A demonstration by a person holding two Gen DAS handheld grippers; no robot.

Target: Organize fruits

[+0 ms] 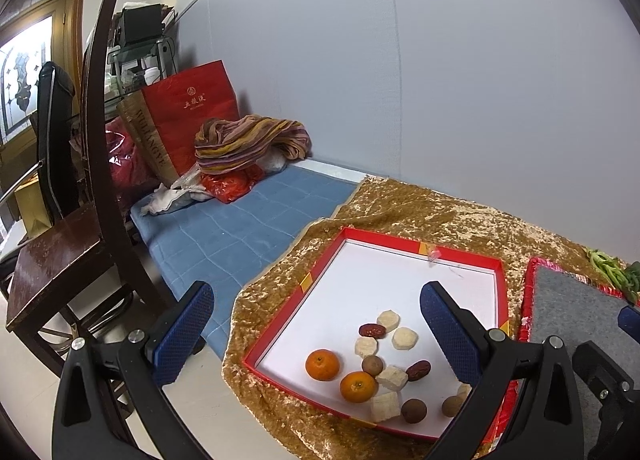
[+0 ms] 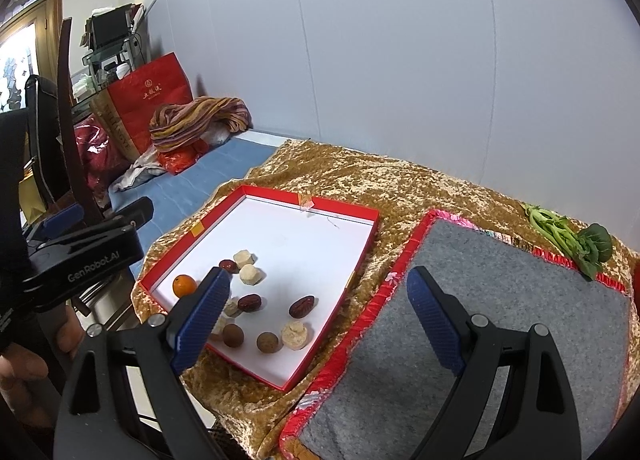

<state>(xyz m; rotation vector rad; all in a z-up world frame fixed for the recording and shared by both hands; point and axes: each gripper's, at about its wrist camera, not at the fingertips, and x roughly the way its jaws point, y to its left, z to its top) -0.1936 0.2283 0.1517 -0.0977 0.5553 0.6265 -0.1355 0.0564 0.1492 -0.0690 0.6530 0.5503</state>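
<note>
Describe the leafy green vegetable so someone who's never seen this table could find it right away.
Start at the gold cloth covering the table, then find the grey mat with red trim. The leafy green vegetable lies at the mat's far right corner, by the wall: the only green thing there, apart from the fruit in the red tray.

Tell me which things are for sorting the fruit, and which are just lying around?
For the job:
- red box lid
- two oranges
- red dates
- brown longans
- pale cut chunks
- grey mat
- left gripper and right gripper, both open

Just lying about:
- leafy greens
- red gift bag
- striped cloth
- wooden chair
</note>
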